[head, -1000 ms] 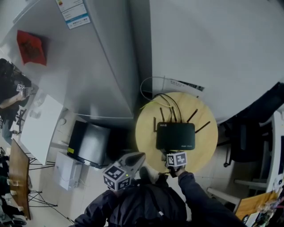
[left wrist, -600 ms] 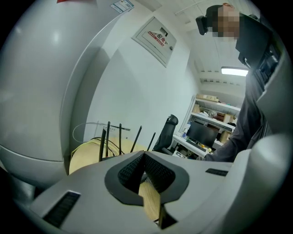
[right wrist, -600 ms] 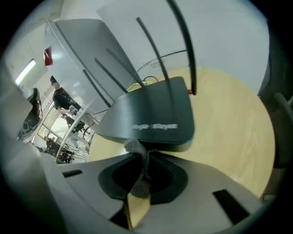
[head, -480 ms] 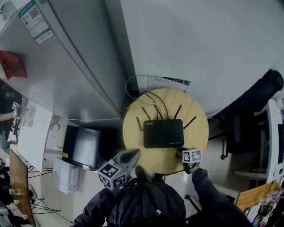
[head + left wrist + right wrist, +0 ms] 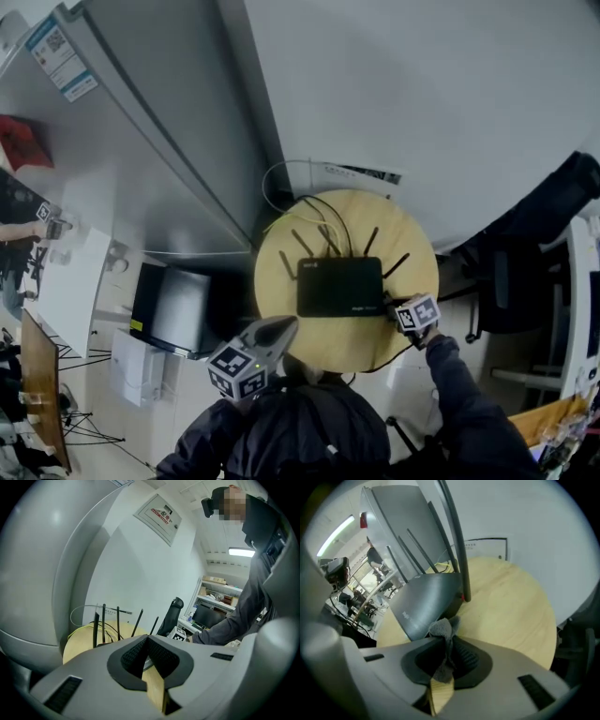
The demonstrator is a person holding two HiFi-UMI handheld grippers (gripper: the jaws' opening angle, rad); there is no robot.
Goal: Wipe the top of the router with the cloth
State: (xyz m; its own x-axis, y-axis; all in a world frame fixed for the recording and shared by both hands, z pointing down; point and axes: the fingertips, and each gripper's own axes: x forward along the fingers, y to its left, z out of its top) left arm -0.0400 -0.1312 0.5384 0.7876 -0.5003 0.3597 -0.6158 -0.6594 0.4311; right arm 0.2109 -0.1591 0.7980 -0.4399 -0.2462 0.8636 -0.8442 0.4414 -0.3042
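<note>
A black router [image 5: 339, 287] with several upright antennas lies on a round wooden table [image 5: 281, 281]. My right gripper [image 5: 398, 312] sits at the router's front right corner, shut on a small grey cloth [image 5: 441, 629]. In the right gripper view the cloth bunches out of the jaw tips right against the router [image 5: 423, 603] body, beside an antenna [image 5: 457, 545]. My left gripper [image 5: 279, 330] hangs off the table's front left edge, away from the router. Its jaws are shut with nothing in them [image 5: 147, 637]; the antennas [image 5: 96, 629] stand beyond them.
A tall grey cabinet [image 5: 131, 141] stands to the left and a white wall behind. Cables [image 5: 292, 192] loop off the table's back edge. A dark box [image 5: 175, 305] sits on the floor at left, a black chair [image 5: 530, 262] at right.
My right gripper has slid rightward with the cloth, from the router's front edge to its front right corner. The left gripper has stayed in place; the head view has shifted.
</note>
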